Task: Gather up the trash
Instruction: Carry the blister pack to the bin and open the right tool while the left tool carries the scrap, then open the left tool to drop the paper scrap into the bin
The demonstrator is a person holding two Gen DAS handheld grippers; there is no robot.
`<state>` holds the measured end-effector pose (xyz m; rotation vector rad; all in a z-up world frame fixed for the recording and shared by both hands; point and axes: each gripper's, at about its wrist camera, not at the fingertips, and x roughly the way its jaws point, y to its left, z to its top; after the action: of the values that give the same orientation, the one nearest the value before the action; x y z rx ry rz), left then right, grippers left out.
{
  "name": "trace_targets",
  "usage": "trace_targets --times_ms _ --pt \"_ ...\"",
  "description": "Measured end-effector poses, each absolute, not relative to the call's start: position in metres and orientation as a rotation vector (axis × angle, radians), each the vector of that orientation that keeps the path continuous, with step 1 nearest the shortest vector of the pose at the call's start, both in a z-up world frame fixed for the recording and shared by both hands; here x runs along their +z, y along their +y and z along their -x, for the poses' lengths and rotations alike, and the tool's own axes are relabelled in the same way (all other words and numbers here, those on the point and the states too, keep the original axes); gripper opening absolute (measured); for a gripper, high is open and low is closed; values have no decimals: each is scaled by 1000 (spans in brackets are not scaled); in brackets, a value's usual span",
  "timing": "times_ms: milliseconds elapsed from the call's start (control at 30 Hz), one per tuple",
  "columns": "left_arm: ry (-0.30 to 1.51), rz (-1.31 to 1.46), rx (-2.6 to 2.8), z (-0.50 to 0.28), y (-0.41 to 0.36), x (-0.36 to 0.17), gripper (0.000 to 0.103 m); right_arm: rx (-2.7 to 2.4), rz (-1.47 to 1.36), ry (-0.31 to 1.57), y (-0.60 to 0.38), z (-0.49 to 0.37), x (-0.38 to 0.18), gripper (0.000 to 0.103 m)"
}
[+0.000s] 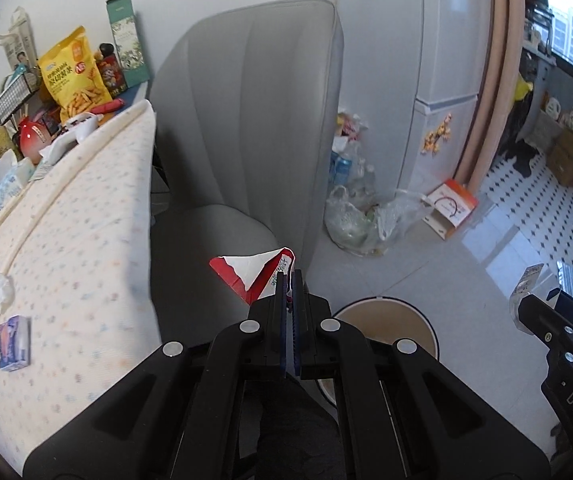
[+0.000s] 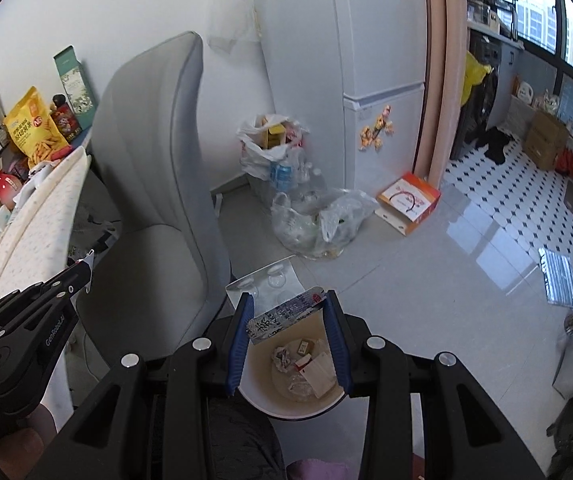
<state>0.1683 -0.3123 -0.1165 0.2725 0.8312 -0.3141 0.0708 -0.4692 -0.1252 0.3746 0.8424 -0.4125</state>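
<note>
Two grippers, one grey chair (image 2: 154, 152), one round bin (image 2: 286, 400), two clear plastic bags (image 2: 318, 220), one orange box (image 2: 408, 202), one fridge (image 2: 382, 60).

Few words can be read. In the right wrist view, "GenRobotAI" runs in pale letters along the black body of the left gripper (image 2: 86, 270), which comes in from the left of the right gripper's own fingers. In the left wrist view, the letters "DAS" stand on the black body of the right gripper (image 1: 526, 300), low at the far right. The yellow snack bag (image 1: 73, 74), far up and to the left of the tongs, carries Chinese print and a round red badge, too blurred to read. The silver wrapper (image 2: 286, 314) between the right fingers bears large dark characters, not legible.
</note>
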Motion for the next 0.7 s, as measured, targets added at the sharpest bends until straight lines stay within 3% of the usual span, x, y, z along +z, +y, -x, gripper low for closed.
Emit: trace_targets --times_ms 100,200,700 --pt "845 -283 -307 -174 -316 -124 3 -386 -397 849 -475 -81 -140 37" --pt "854 -291 -296 -179 -319 -130 3 -365 -426 862 -481 -86 -152 57" --pt "875 -342 -392 -159 -367 -141 3 -523 -464 814 -522 -36 -143 68"
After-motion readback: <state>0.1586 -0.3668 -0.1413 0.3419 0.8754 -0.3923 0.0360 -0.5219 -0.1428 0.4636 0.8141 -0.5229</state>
